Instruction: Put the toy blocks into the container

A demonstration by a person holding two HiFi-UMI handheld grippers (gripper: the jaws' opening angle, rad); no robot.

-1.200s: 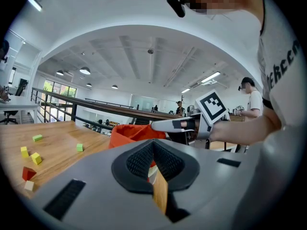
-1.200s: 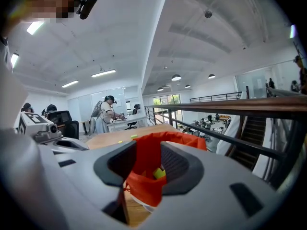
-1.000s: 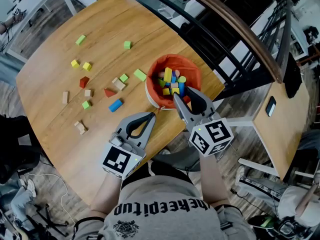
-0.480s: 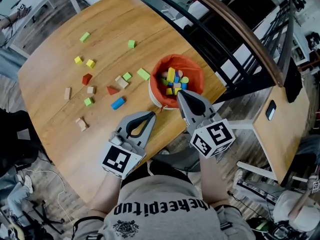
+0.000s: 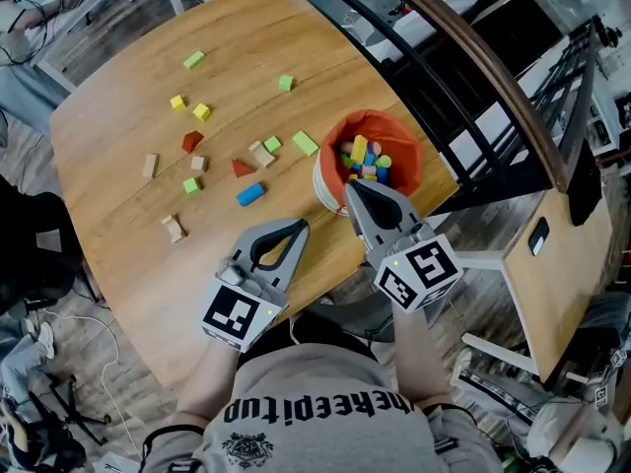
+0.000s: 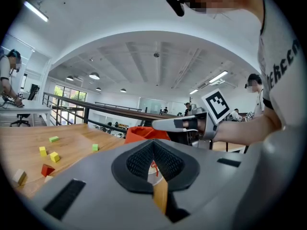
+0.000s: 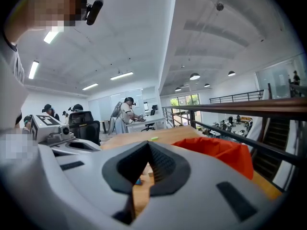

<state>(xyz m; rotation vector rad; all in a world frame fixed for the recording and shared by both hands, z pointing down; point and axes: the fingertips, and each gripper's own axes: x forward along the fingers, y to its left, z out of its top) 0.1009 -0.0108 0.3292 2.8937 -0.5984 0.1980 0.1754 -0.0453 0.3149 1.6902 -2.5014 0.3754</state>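
Observation:
The orange container point(image 5: 394, 131) stands near the table's right edge with several coloured blocks inside. My right gripper point(image 5: 352, 187) is shut and empty, its tip at the container's near rim. My left gripper point(image 5: 301, 227) is shut with nothing in it, low over the table's near edge, left of the container. A blue block point(image 5: 250, 194), a red wedge point(image 5: 242, 168) and green blocks point(image 5: 305, 143) lie just left of the container. From the left gripper point(image 6: 153, 143) view the container point(image 6: 141, 132) is ahead; in the right gripper point(image 7: 146, 145) view it point(image 7: 218, 150) is at the right.
More loose blocks are scattered over the wooden table point(image 5: 118, 244): yellow ones point(image 5: 201, 111), a red one point(image 5: 191, 141), tan ones point(image 5: 174, 229) and green ones point(image 5: 286, 83). A black railing point(image 5: 473, 77) runs past the table's far right edge.
The right gripper's jaws, open over the container a second ago, have shut with nothing between them, and it has shifted slightly left along the near rim. The left gripper has barely moved.

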